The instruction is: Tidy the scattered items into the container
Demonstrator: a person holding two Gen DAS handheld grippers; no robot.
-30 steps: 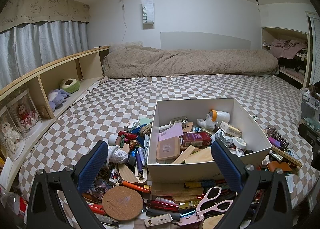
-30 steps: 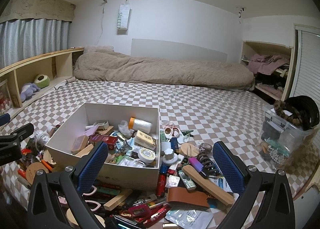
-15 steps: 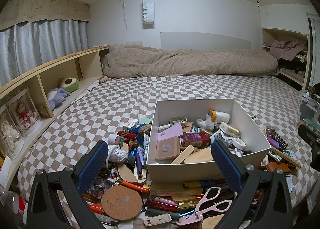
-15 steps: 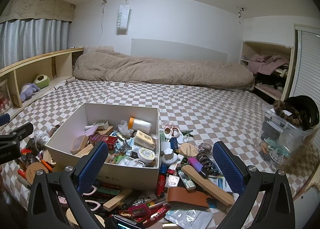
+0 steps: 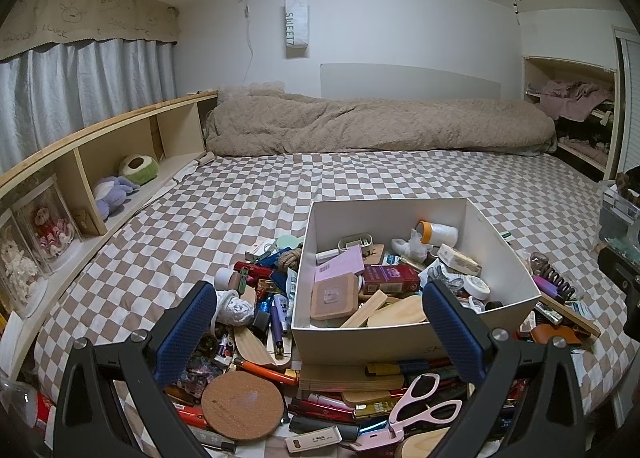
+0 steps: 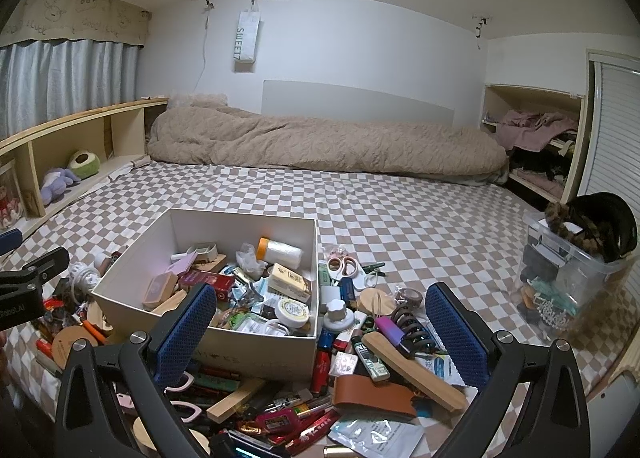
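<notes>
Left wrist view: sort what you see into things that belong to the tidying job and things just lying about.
Belongs to the job:
white box
pink scissors
cork coaster
white USB stick
left tool, open and empty

Just lying about:
beige duvet
plush toys on the shelf
hanging bag
clear bin

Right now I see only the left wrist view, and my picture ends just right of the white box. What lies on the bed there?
Observer: A silvery foil sachet lies at the front, to the right of the white box.
Operator: Is anything beside the box's right wall, further back?
Observer: Yes, small pink-handled scissors lie on the bed close to that wall.
Operator: Is the right gripper free to take them?
Observer: The right gripper is open, with nothing held between its fingers.
</notes>
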